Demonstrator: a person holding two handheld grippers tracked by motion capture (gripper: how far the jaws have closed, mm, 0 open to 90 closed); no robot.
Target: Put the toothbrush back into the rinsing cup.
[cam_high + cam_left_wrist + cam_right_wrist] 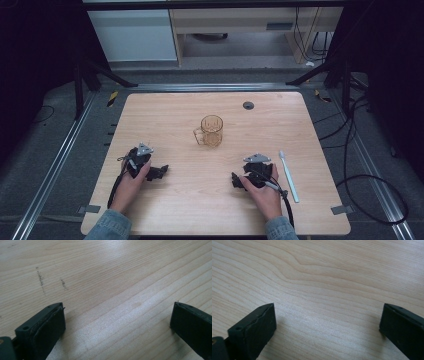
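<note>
- Nearest the person, two forearms in denim sleeves come in over the tabletop [200,200], each hand wrapped around a hand-held gripper.
- The left hand-held gripper [159,172] rests on the wood at the near left, its jaws spread wide and empty; its own view has bare wood grain between them.
- The right hand-held gripper [236,181] rests at the near right, jaws likewise wide apart with nothing between them.
- Just beside the right hand, toward the table's right edge, a white toothbrush [289,176] lies flat, running near to far. It looks light, thin and stiff; lying so low, it is probably best pinched across the middle of the handle.
- Farther off, near the table's middle and well apart from both grippers, an amber see-through mug [212,131] stands upright, handle to the left. It is likely rigid and smooth, perhaps slippery; the handle or rim seems the surest hold.
- Beyond it sits a dark cable grommet [248,105].
</note>
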